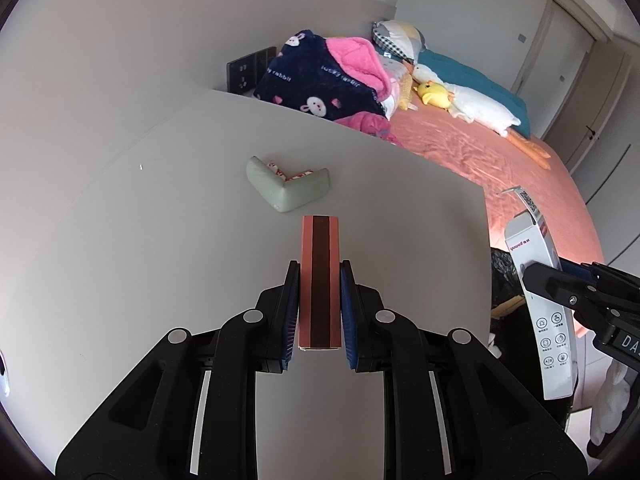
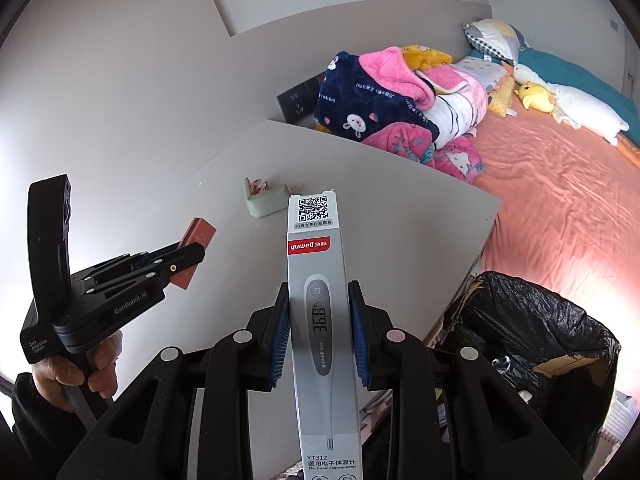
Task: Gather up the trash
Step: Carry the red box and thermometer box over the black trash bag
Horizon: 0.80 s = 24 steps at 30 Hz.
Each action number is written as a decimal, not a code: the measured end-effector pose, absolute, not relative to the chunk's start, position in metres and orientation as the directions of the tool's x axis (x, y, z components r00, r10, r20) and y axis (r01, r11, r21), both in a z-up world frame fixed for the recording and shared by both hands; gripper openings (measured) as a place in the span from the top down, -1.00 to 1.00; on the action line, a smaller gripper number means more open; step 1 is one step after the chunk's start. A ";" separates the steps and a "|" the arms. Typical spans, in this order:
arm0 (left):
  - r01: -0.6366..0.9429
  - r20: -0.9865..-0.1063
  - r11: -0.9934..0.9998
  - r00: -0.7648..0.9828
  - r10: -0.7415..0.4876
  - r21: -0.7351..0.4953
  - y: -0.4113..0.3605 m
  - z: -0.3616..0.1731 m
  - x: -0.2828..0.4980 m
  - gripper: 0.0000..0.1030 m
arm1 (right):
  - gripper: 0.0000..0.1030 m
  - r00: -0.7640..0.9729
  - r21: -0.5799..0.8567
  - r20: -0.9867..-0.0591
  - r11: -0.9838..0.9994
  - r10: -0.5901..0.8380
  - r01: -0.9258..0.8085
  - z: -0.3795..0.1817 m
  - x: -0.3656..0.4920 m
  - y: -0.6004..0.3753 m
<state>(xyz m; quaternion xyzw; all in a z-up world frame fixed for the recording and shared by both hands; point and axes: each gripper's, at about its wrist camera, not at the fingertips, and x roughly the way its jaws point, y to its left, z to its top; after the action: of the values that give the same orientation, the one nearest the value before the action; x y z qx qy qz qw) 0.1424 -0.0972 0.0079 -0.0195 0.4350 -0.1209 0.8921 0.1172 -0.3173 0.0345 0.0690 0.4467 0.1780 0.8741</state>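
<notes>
My right gripper point(image 2: 319, 320) clamps the thermometer box point(image 2: 320, 300) lengthwise, nearer the bin point(image 2: 532, 320) low to its right. My left gripper point(image 1: 320, 304) clamps the pink box point(image 1: 320, 280) above the surface point(image 1: 160, 240).

A navy rabbit-print blanket point(image 1: 320, 84) is lying bunched with a pink fleece point(image 2: 394, 70) at the far end of the salmon bedsheet point(image 1: 480, 148). Farther right, a yellow plush chick point(image 1: 434, 95) is resting against a long white goose toy point(image 1: 476, 106).
</notes>
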 end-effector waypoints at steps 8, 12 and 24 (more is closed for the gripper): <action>0.262 -0.768 0.956 0.584 -0.264 -0.130 -0.126 0.014 0.135 0.64 | 0.43 0.559 0.290 -0.741 0.929 0.371 -0.231 0.043 0.102 -0.336; 0.286 -0.765 0.950 0.580 -0.279 -0.129 -0.139 0.018 0.135 0.63 | 0.43 0.571 0.292 -0.737 0.932 0.362 -0.215 0.045 0.095 -0.346; 0.372 -0.759 0.922 0.567 -0.320 -0.111 -0.178 0.025 0.126 0.63 | 0.43 0.605 0.298 -0.721 0.939 0.339 -0.171 0.051 0.074 -0.379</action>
<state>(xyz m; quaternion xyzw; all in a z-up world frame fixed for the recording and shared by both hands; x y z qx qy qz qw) 0.1255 -0.1785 0.0255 0.0305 0.4225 -0.1955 0.8845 0.0737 -0.3795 0.0511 0.0997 0.4207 0.1431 0.8903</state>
